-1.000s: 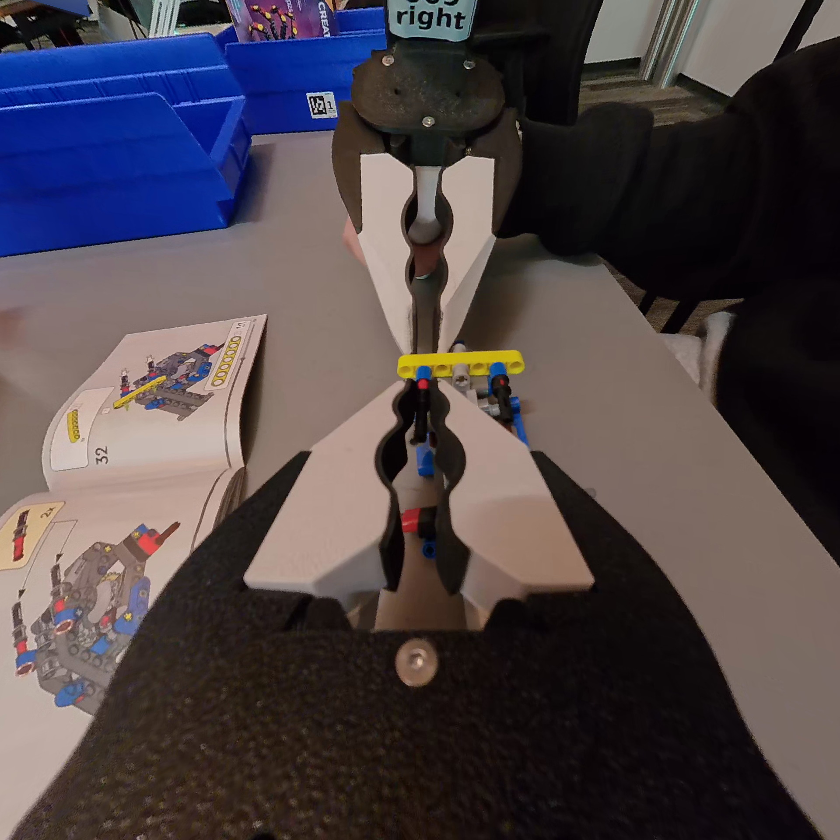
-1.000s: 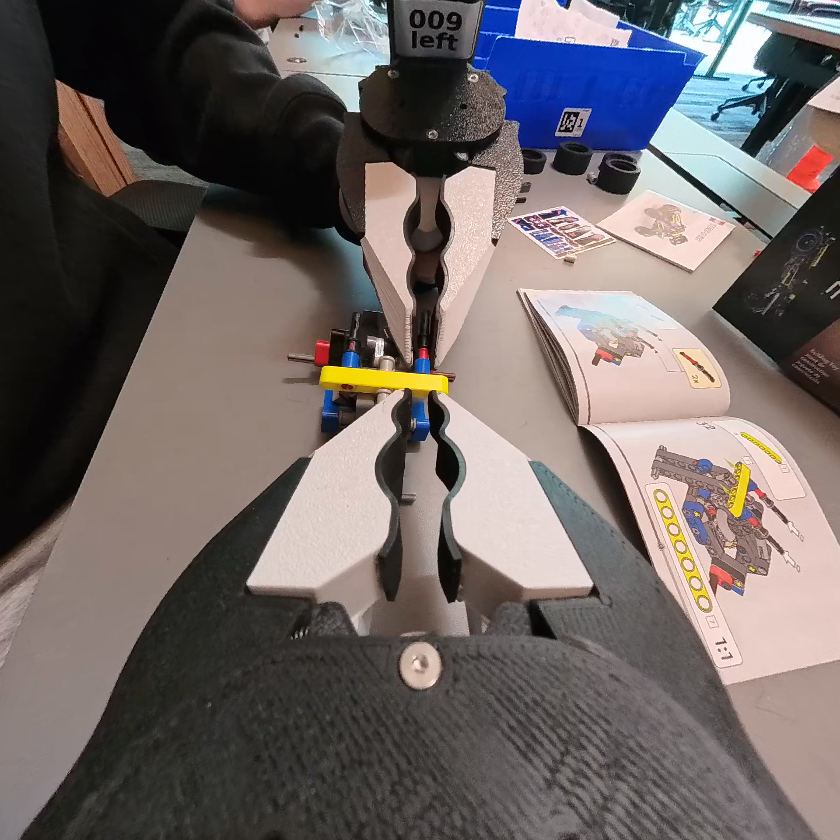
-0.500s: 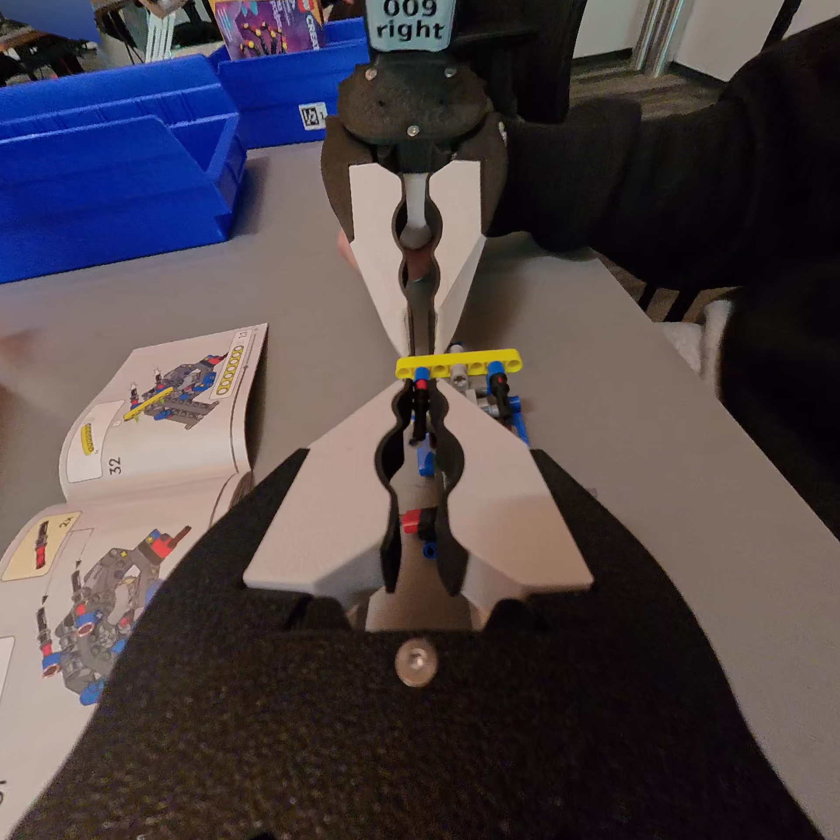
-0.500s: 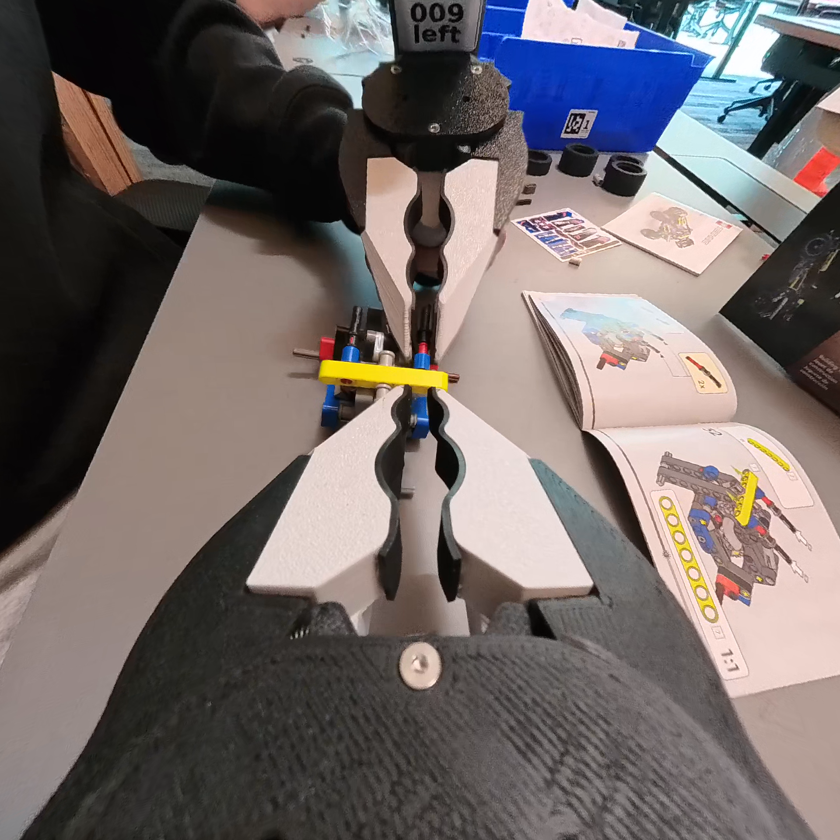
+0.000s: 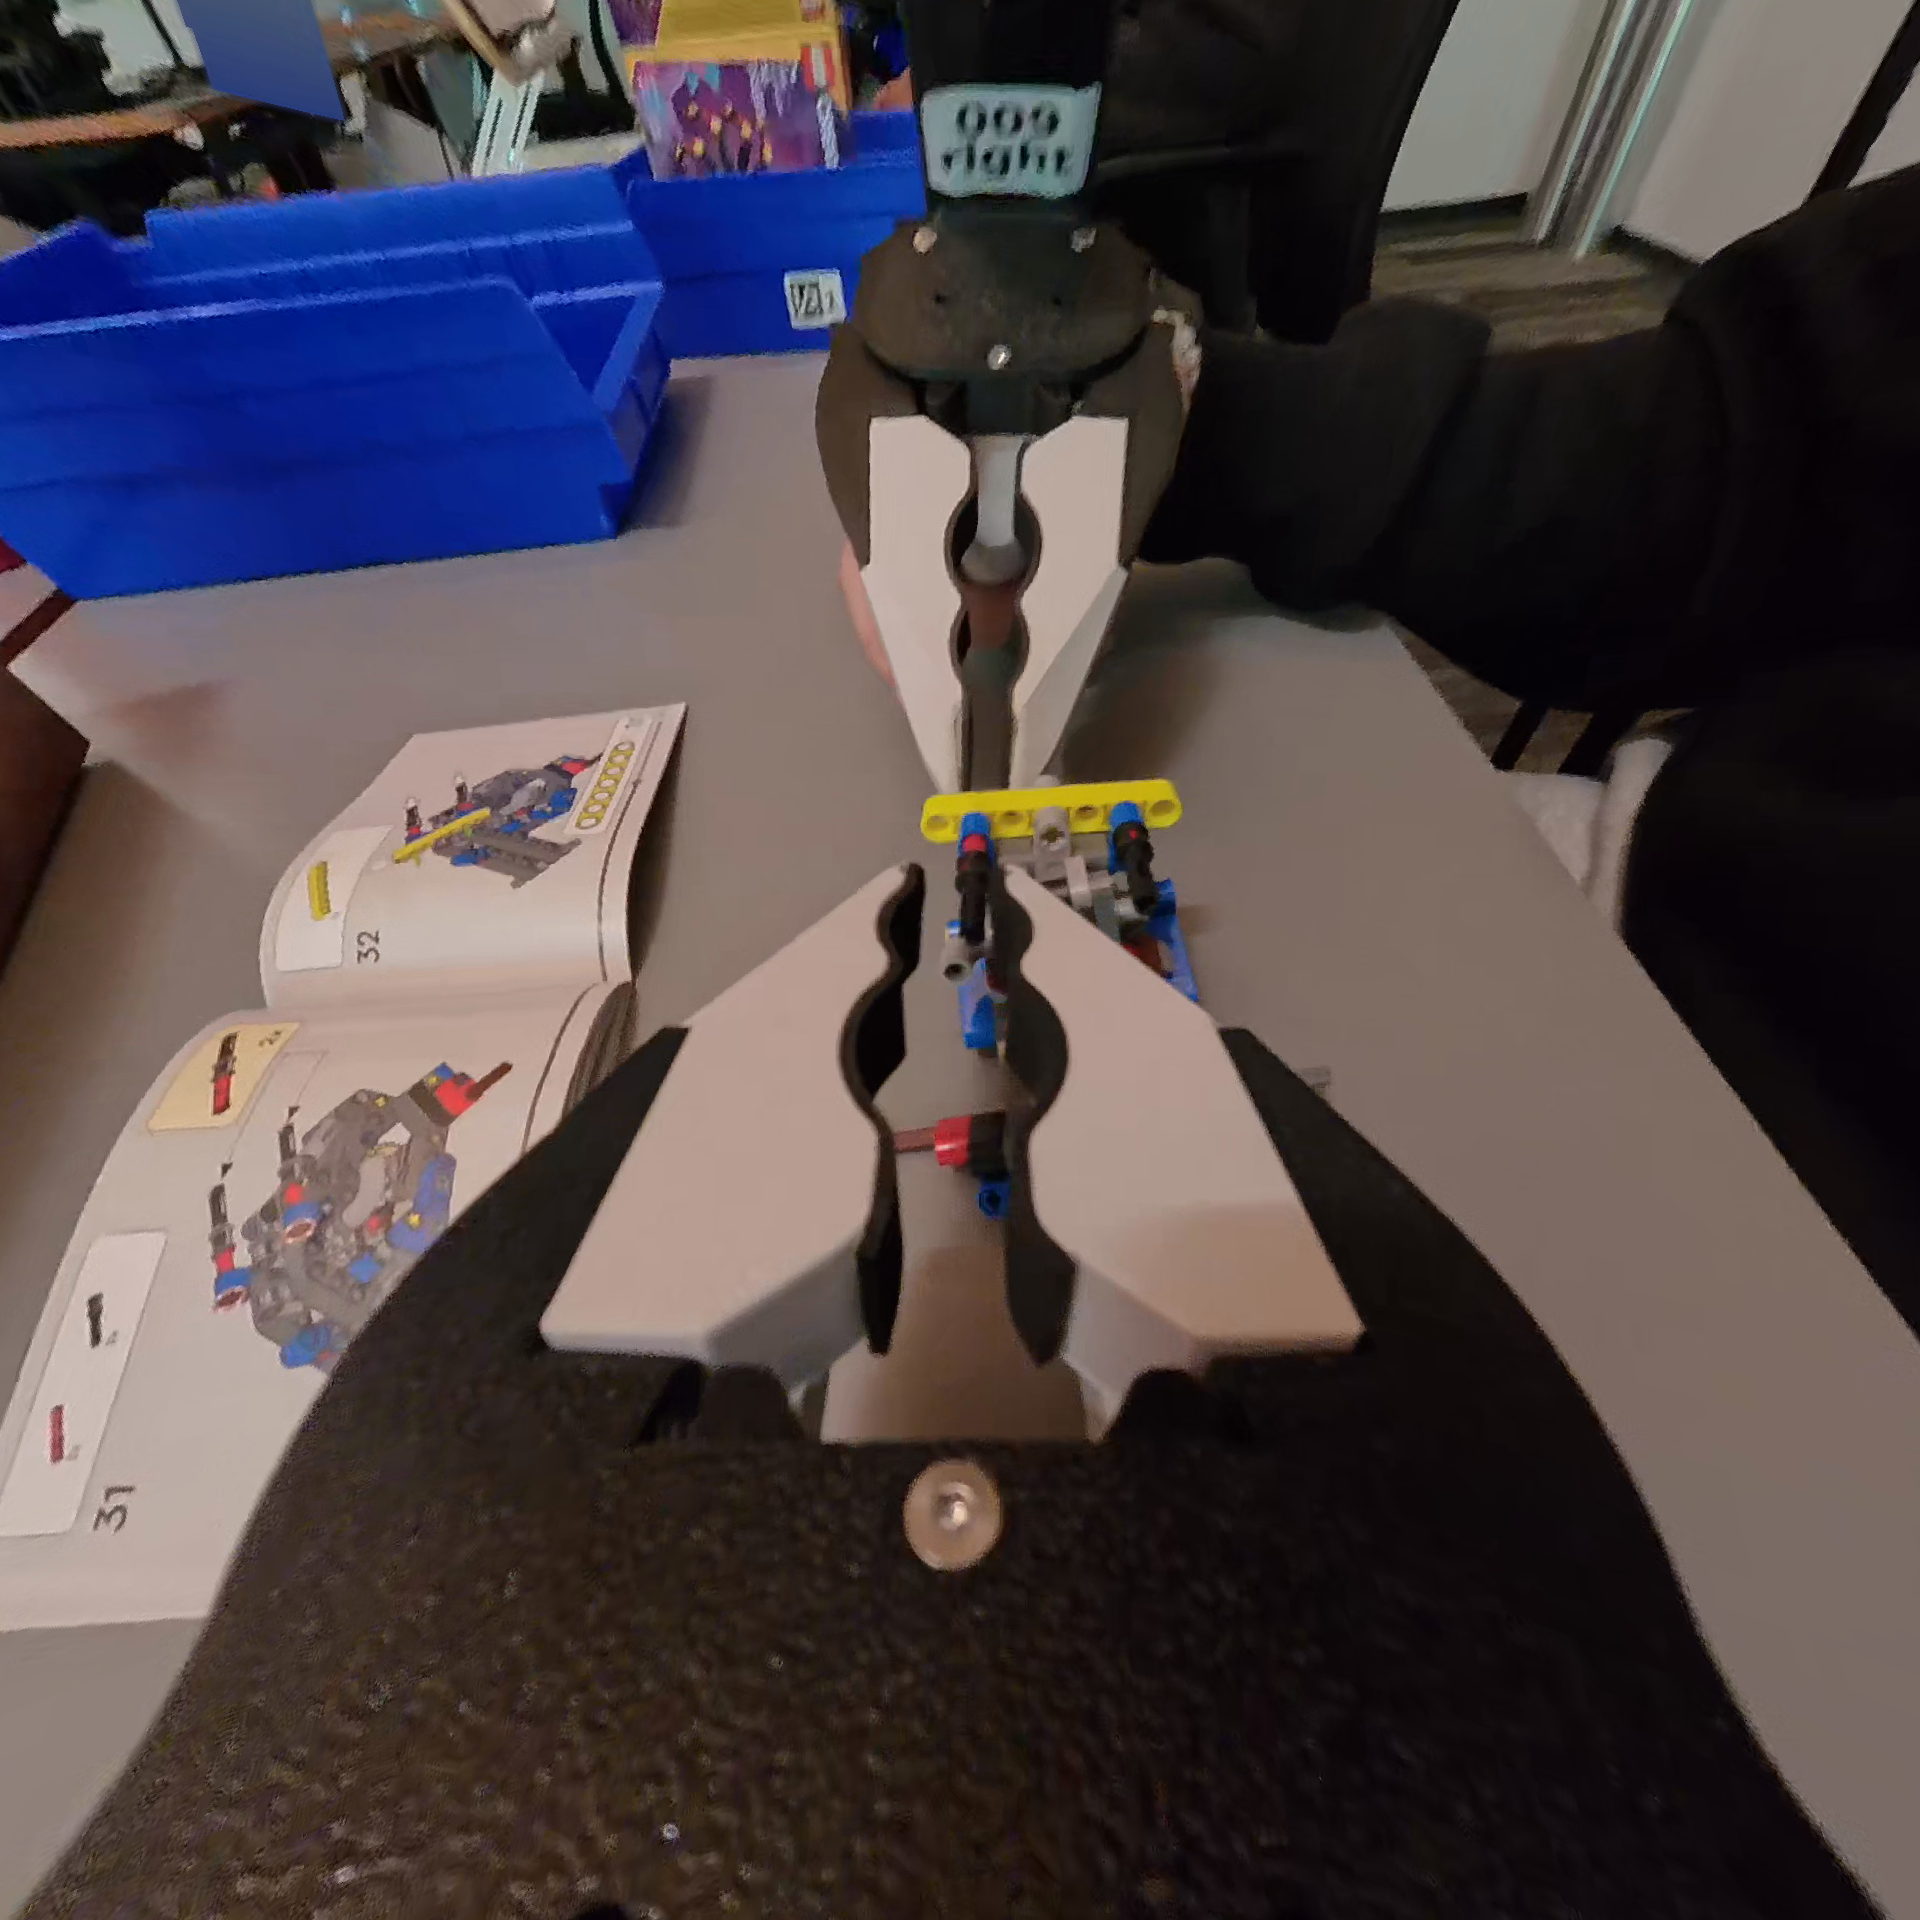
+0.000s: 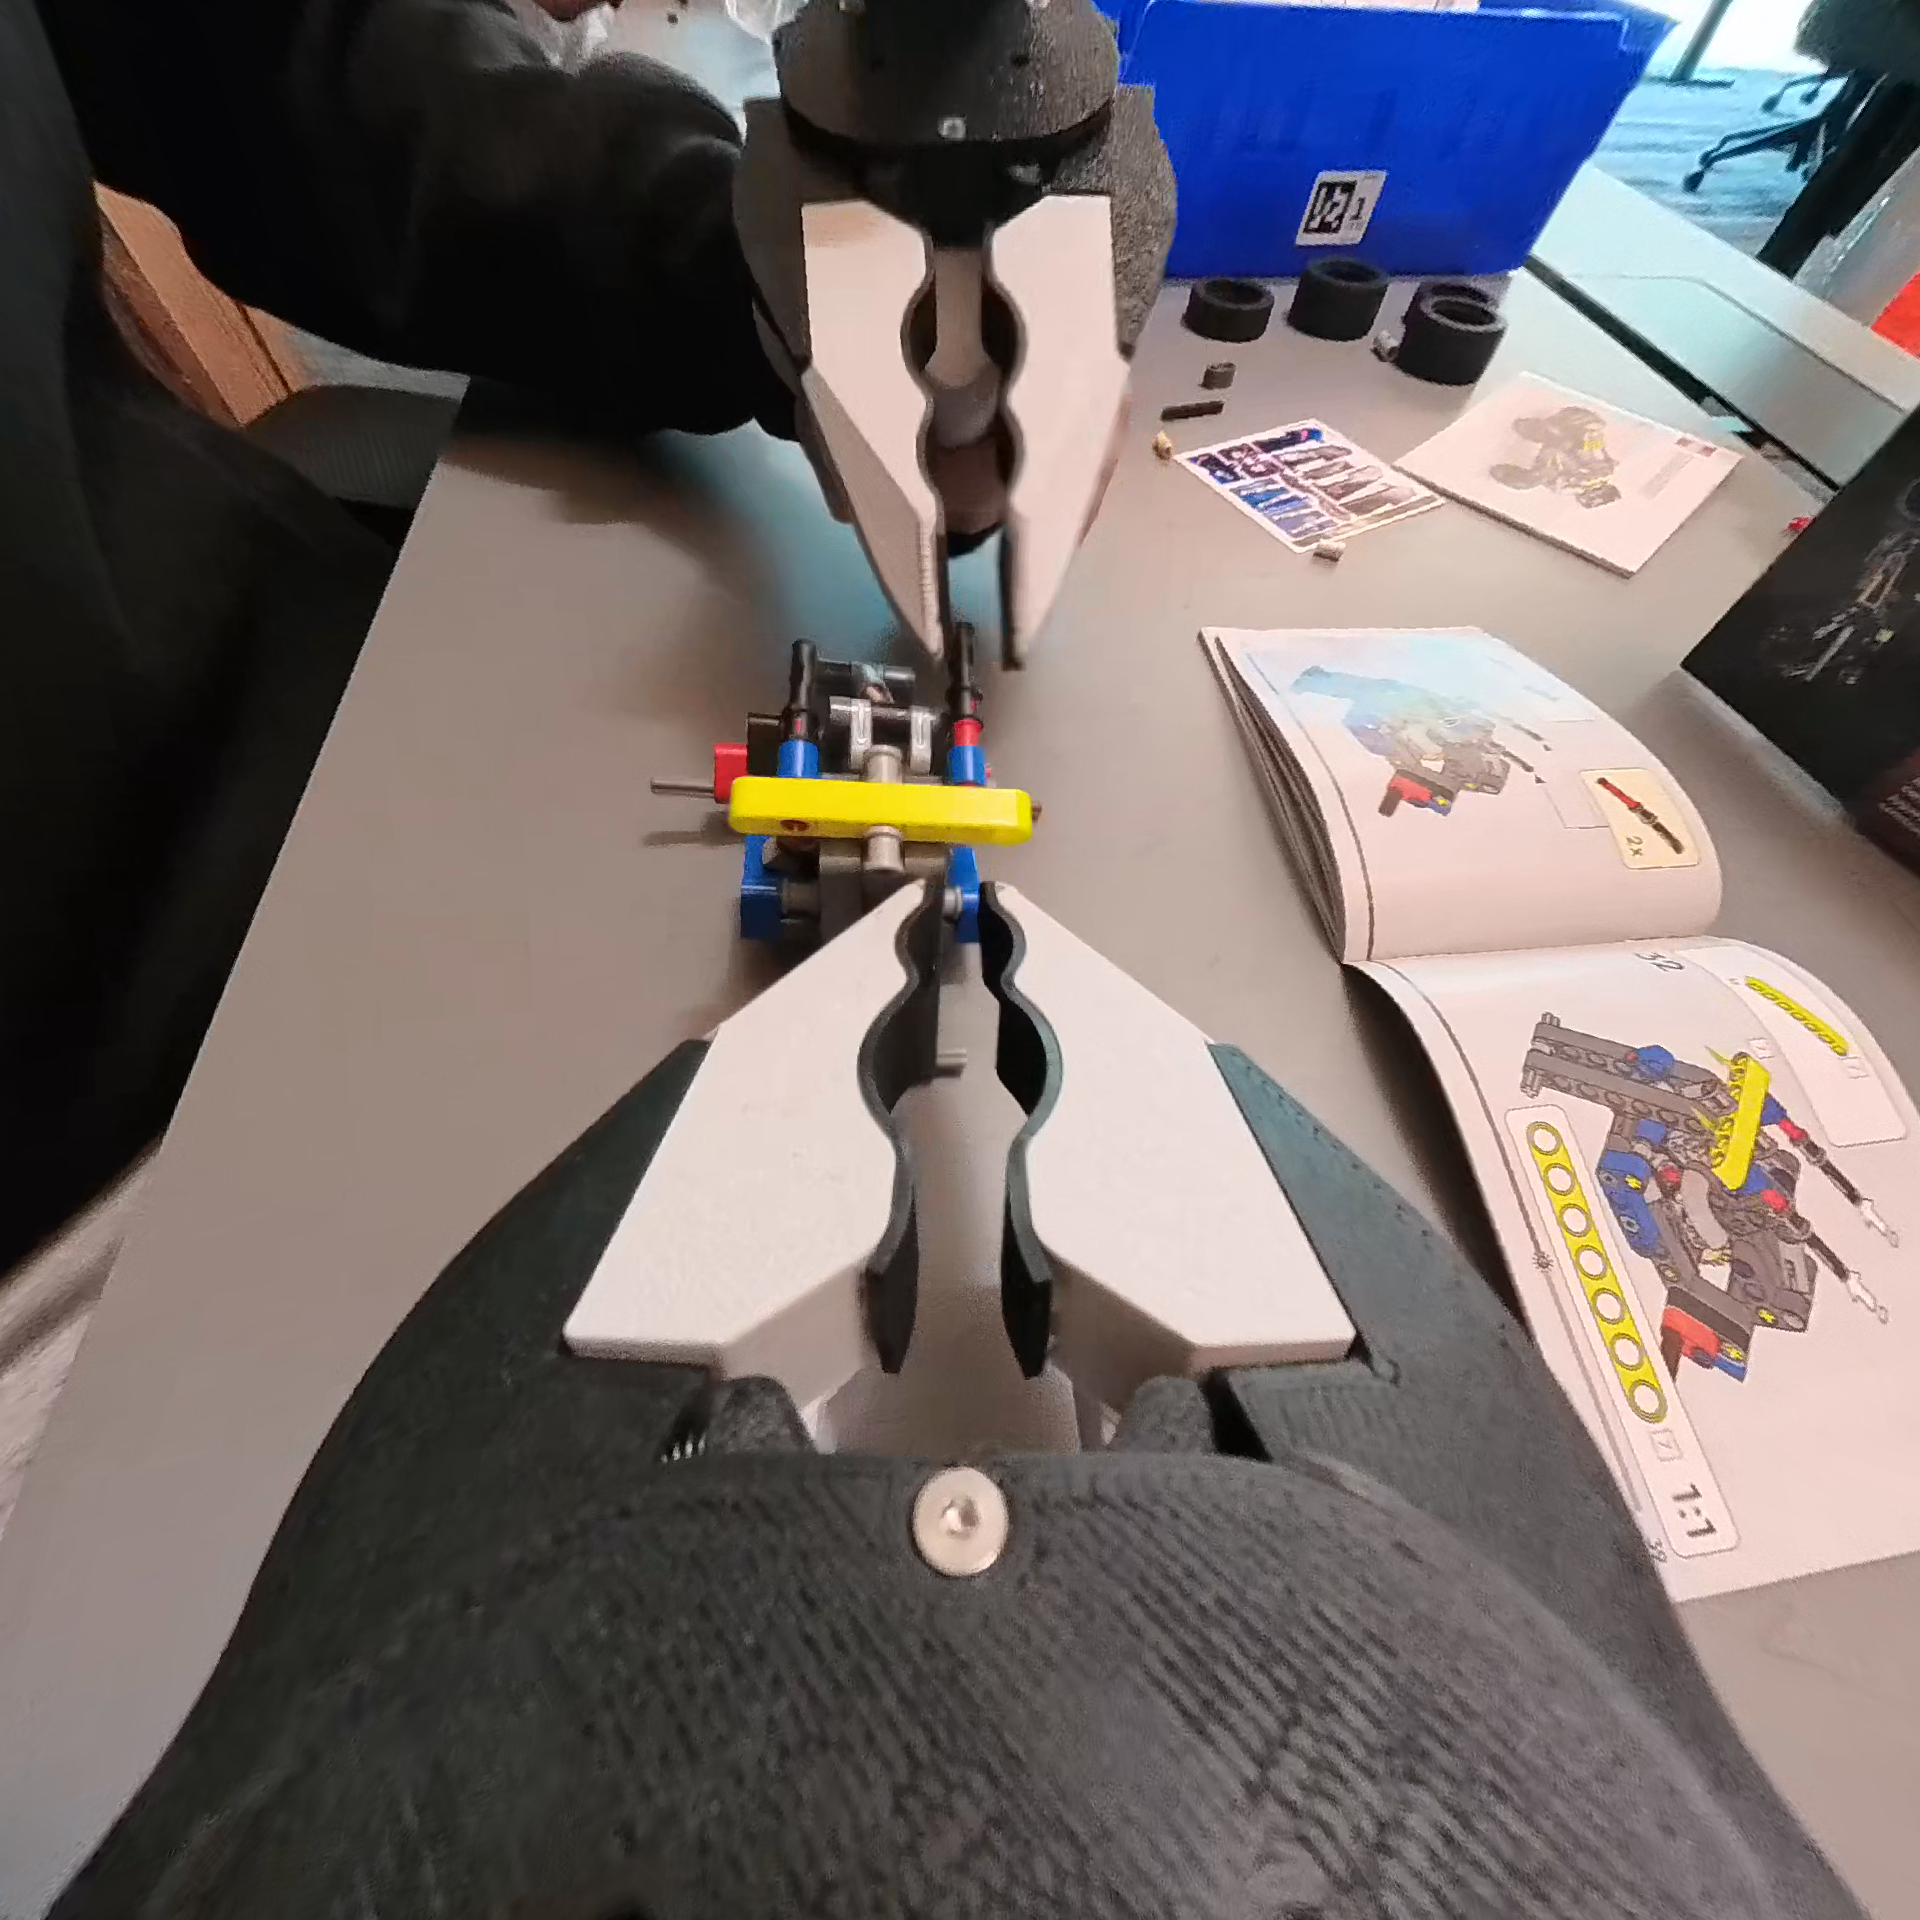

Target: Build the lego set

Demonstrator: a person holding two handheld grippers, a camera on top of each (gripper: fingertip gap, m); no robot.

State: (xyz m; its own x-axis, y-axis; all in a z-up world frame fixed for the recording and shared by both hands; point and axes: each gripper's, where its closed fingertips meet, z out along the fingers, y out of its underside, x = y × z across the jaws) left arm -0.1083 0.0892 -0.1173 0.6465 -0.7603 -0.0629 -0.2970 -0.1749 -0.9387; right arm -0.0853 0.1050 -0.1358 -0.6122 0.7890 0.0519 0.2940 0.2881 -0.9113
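1. Right gripper (image 6: 951,899): tips drawn almost together at the near blue-and-grey end of the model. Whether they nip a part cannot be told.
2. Brick-built model (image 6: 831,831): stands on the grey surface (image 6: 520,987) between the two grippers. Yellow holed beam (image 6: 883,810) sits across its top on blue bushes. Two black pins rise behind, and a red-capped axle juts from one side.
3. Left gripper (image 6: 971,649): fingers spread at the model's far side. One black pin (image 5: 971,904) stands between them with a gap on one side, not pinched.
4. Instruction booklet (image 6: 1507,831): lies open beside the model. Shows a larger build than what stands here. Page numbers and part counts are printed.
5. Sticker sheet (image 6: 1309,483), folded leaflet (image 6: 1569,468) and loose small pins: farther along.
6. Black tyres (image 6: 1340,296): unfitted, before a blue bin (image 6: 1403,125) with a square code tag.
7. Printed number tags on both grippers.
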